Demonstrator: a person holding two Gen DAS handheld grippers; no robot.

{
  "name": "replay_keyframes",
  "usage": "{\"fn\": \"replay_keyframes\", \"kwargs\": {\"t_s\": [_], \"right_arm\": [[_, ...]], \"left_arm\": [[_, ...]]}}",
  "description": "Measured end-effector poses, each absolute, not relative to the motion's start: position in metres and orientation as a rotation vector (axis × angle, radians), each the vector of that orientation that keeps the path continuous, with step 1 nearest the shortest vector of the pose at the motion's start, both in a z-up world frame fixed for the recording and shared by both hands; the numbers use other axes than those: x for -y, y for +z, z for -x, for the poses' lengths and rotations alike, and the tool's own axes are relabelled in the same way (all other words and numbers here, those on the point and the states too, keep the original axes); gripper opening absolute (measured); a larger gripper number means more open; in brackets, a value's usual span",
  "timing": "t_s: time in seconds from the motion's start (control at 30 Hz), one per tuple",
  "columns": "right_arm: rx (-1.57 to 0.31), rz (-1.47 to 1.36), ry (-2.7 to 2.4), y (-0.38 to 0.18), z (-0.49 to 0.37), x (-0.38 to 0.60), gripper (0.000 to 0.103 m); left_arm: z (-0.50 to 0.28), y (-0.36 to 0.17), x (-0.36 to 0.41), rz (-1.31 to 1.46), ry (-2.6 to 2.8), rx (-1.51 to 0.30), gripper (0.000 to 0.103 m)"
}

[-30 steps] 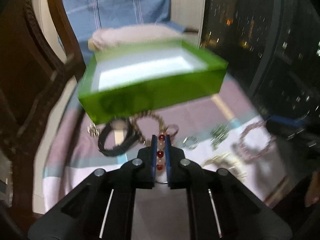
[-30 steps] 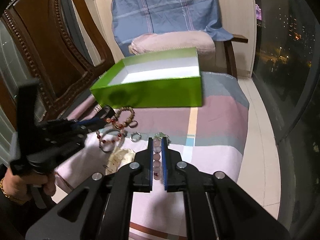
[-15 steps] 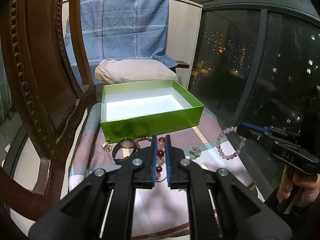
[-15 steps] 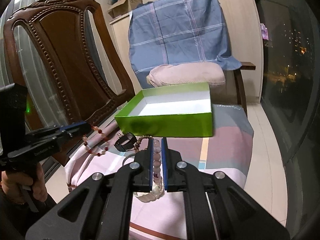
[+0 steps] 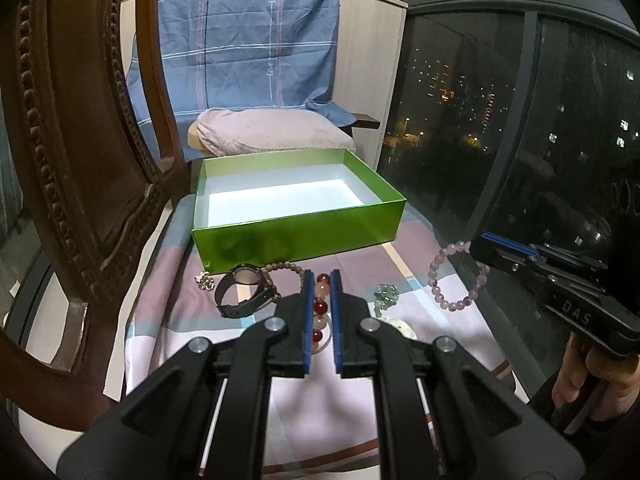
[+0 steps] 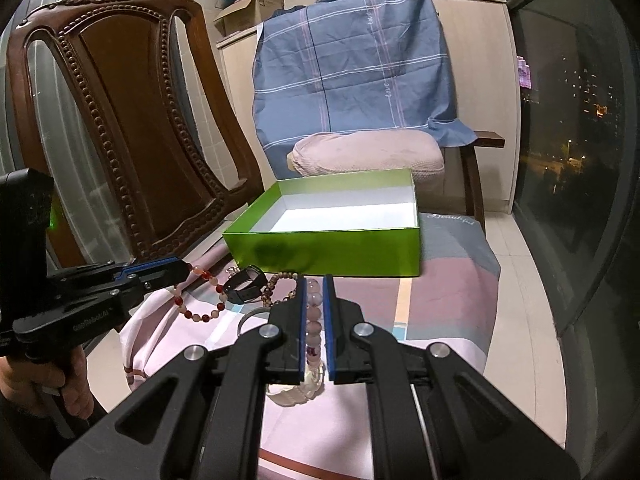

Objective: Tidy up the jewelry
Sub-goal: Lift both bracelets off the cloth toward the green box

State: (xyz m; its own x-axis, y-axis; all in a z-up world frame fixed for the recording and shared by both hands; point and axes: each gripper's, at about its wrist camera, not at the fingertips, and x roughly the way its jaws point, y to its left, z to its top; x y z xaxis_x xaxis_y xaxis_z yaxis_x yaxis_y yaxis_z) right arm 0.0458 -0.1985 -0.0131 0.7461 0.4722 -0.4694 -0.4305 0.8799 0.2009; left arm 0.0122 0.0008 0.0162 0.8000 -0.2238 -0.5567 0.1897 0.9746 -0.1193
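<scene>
Your right gripper (image 5: 480,248), lettered "DAS" on its side, is clamping a lilac bead bracelet (image 5: 456,276) that is hanging as a loop below the fingers. Your left gripper (image 5: 320,280), marked "GenRobot.AI" in the right wrist view, is pinching a red-and-white bead bracelet (image 6: 200,304), dangling likewise. Both are hovering above the patchwork cloth (image 5: 408,248), near the open green box (image 5: 296,236), whose long axis is running across your view. "love" is showing on the blue plaid sheet (image 5: 248,48).

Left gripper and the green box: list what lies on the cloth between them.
In the left wrist view, a black watch and a brown bead bracelet lie between the left gripper and the green box.
</scene>
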Motion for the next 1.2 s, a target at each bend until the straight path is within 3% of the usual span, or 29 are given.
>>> {"fn": "replay_keyframes", "kwargs": {"t_s": [1.2], "right_arm": [[-0.559,-0.03,0.467,-0.016,-0.046,0.183,0.008]], "left_arm": [[-0.013,0.013,-0.005,0.056,-0.174,-0.61,0.008]]}}
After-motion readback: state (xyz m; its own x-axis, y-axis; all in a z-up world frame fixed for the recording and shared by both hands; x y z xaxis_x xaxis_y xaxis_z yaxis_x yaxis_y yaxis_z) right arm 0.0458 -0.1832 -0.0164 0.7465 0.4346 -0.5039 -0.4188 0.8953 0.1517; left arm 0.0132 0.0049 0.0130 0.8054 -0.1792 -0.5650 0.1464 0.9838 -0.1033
